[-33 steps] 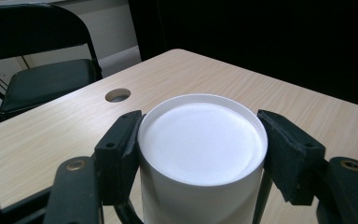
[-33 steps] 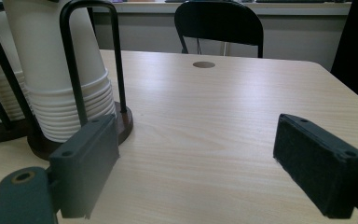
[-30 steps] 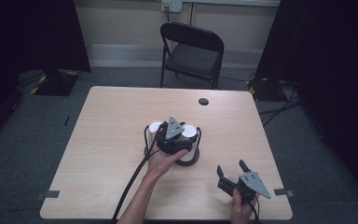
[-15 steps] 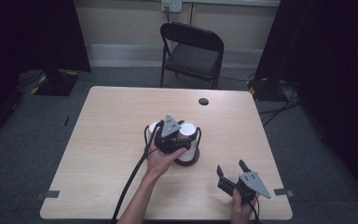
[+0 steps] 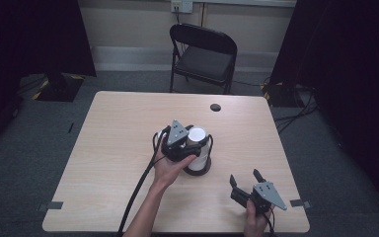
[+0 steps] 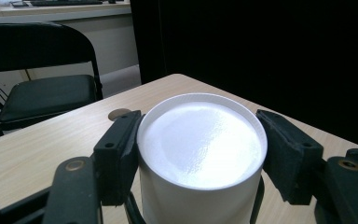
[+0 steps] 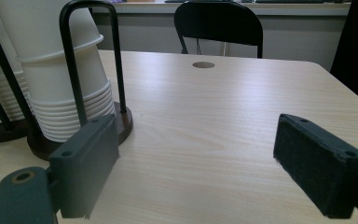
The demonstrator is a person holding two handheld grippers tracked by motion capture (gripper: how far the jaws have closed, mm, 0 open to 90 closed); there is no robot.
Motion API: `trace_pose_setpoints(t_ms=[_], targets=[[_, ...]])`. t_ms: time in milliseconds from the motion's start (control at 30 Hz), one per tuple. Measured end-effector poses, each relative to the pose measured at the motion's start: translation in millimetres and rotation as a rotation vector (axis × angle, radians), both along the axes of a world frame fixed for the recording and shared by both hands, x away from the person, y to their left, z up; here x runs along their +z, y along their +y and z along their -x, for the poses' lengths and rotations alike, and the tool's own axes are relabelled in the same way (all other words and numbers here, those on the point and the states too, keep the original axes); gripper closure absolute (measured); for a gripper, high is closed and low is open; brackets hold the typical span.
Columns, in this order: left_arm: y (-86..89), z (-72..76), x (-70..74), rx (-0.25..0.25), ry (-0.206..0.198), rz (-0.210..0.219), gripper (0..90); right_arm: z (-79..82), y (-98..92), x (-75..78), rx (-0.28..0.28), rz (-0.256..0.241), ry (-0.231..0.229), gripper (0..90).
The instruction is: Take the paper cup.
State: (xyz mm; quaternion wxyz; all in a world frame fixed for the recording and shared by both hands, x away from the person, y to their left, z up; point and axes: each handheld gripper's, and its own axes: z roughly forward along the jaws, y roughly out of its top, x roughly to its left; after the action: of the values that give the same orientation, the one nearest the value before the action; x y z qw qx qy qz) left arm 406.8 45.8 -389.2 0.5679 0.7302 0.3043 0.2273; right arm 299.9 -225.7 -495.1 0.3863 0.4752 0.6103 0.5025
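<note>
A black wire cup rack [image 5: 198, 170] on a dark round base stands near the table's middle and holds stacks of upside-down white paper cups [image 7: 70, 95]. My left gripper [image 5: 195, 141] is at the top of the right stack, its pads [image 6: 119, 154] pressed on both sides of the topmost cup [image 6: 200, 144]. That cup [image 7: 42, 23] sits tilted and raised above the rest of its stack, between the wire hoops [image 7: 116, 56]. My right gripper [image 5: 245, 177] rests near the table's front right, open, with nothing between its pads [image 7: 86, 163].
A round dark grommet [image 5: 215, 107] sits in the wooden table [image 5: 118, 128] near its far edge. A black folding chair [image 5: 205, 54] stands behind the table. The left gripper's cable [image 5: 135, 192] trails to the front edge.
The left gripper has closed in on the top cup of the right stack and raised it slightly, tilting it. The right gripper has not moved.
</note>
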Motion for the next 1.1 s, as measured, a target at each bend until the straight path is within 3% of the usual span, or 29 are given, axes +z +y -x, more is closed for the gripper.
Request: trace_pose_setpoints(t_ms=[1100], targets=[[8.2, 6.3, 19.1, 0.007, -0.041, 0.057, 34.2, -0.4, 0.7, 0.1, 0.005, 0.004, 0.005, 13.4]])
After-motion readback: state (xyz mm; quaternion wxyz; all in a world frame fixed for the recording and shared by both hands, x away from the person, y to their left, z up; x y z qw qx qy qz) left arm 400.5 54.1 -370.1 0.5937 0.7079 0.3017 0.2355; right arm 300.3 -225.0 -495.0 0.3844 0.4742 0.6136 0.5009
